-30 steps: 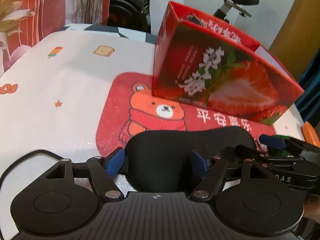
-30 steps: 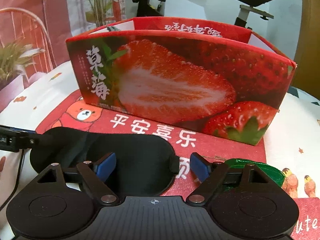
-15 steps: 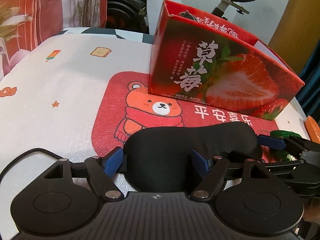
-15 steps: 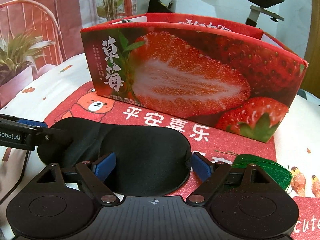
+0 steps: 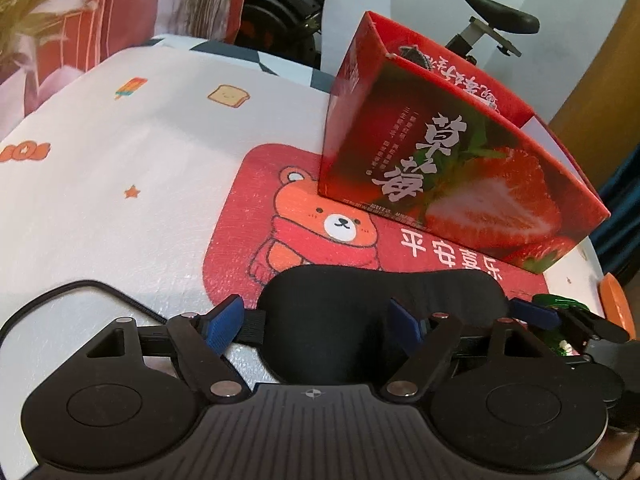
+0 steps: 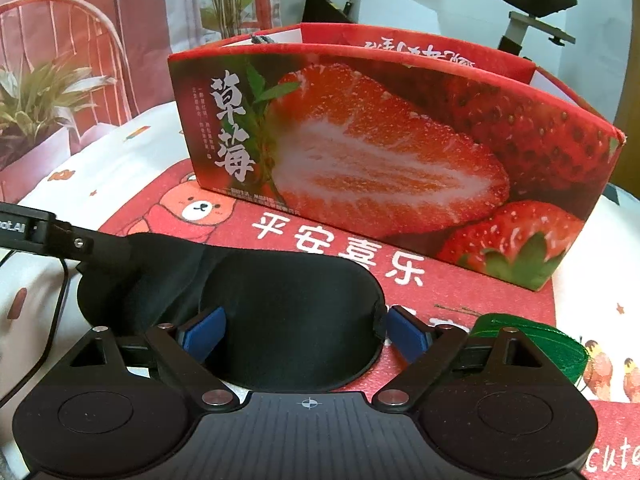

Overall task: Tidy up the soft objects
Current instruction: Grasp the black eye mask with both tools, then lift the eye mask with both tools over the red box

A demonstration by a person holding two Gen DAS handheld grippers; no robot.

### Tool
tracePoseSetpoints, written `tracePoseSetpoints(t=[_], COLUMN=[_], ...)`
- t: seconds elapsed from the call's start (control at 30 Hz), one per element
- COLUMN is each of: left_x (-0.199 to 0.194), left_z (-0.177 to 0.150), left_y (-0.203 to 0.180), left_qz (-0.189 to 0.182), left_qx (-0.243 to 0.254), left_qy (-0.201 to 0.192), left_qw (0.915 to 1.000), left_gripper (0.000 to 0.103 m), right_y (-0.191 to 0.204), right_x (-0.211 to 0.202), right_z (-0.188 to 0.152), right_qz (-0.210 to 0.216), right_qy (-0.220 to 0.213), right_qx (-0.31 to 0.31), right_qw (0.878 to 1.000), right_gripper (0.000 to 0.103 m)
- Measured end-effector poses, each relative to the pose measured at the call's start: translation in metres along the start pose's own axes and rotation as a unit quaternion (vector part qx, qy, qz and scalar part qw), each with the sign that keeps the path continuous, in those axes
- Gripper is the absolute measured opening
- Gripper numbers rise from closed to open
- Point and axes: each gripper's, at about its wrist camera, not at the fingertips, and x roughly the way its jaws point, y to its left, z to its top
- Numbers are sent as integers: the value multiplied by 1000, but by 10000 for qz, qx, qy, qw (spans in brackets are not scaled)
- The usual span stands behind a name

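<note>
- Background: a white wall, red patterned hangings with potted plants [image 6: 36,100], and a black exercise bike [image 6: 532,4] stand behind a table under a white cartoon-printed cloth [image 5: 120,168].
- Surface: a red foam mat printed with an orange bear and white characters [image 5: 304,216] lies on the cloth; in the right wrist view it fills the centre.
- Container: an open-topped red cardboard box printed with strawberries [image 6: 380,152] stands on the mat's far part, at 12 o'clock in the right wrist view and at 2 o'clock in the left wrist view.
- Task item: a black padded fabric sleep mask [image 6: 248,304] lies flat on the mat's near part, in front of the box and apart from it, at 6 o'clock from the box.
- Left gripper [image 5: 320,324]: its blue-padded fingers [image 5: 224,322] are spread on either side of the mask's left end; the left pad sits by the strap. Whether the pads touch the cloth cannot be told.
- Right gripper [image 6: 306,334]: its blue-padded fingers [image 6: 202,336] straddle the mask's right lobe; the jaws have just been opening wider, with the mask between them and unpinched.
- Other items: a green ribbon coil [image 6: 536,344] lies at 3 o'clock from the mask, just beside the right gripper; a black cable [image 5: 72,292] crosses the cloth at 9 o'clock.
</note>
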Motion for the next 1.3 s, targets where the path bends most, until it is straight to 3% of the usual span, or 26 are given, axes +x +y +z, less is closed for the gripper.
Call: tracePoseSetpoints(t=[0.27,0.43,0.57,0.83,1.07,1.23,1.3], left_x=[0,3,-1,3,7,6,5], left_z=[-3,-3,2,-1,0,0,0], left_y=[-6,-11,0,-5,-11,-14,-14], left_qz=[-16,128,363,245,250,147,58], left_qx=[66,262,133,165,194,193,177], left_qy=[182,171,71,172,207,201,204], left_qw=[9998,9994,9992,9994,9993,9995,9996], left_gripper=[80,77,72,70,70,50,29], right_y=[-1,-2,-4,-5,-6,-5,-4], right_x=[0,1,0,5,5,1,-3], right_z=[1,3,7,10,11,13,16], right_qz=[89,133,105,85,245,384,463], right_qy=[58,94,85,137,192,215,194], right_qx=[3,-6,-32,-257,-138,-154,-201], right_qw=[9999,9999,9999,9995,9994,9989,9985], right_gripper=[80,79,80,79,67,57,55])
